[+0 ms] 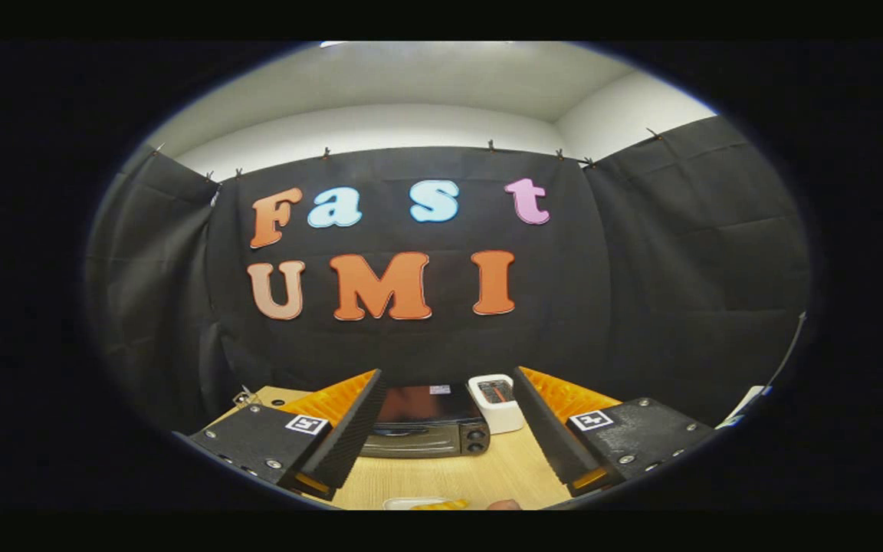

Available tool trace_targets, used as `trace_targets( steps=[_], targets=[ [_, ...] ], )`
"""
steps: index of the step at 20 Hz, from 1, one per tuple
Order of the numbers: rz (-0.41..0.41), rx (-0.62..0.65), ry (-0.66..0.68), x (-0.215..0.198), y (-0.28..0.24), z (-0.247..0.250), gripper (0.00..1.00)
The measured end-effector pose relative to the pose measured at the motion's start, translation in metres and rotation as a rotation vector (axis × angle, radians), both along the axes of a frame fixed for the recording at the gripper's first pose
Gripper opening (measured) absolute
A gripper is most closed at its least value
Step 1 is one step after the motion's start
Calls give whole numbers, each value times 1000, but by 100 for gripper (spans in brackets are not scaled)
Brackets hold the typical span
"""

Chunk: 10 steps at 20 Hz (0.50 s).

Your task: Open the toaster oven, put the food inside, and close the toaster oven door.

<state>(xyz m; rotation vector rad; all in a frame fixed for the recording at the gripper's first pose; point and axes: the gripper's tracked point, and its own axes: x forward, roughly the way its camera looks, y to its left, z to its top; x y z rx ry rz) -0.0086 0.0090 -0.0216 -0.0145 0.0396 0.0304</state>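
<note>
Two black ribbed fingers with orange backing, mine, stand spread wide on my gripper [445, 441], pinching nothing, held above the pale wooden bench [480, 475]. Between them and a little beyond their tips sits the dark grey toaster oven [426, 431], its glass door facing me and, as far as I can judge, shut; two round knobs show at its right side. Just right of the oven, close to my right finger, stands a small white box-shaped appliance with a dark top [497, 402].

Nearest to me, below the fingers, I catch the rim of a white plate [403, 503] with something yellow on it [441, 504], probably the food, though too little shows to be sure.

Opening the door looks like the step in hand. I would come down and forward, keep the fingers spread, centre them on the handle along the door's top edge, close squarely on it, then pull out and down along the hinge's arc, not straight back, so the oven does not slide.
</note>
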Motion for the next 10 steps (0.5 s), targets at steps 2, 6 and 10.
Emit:
trace_targets(
  steps=[2,6,10],
  targets=[
    [16,-7,16,3,7,-9,99],
    [48,-14,60,12,22,-31,99],
    [84,0,94,25,42,-49,99]
  ],
)
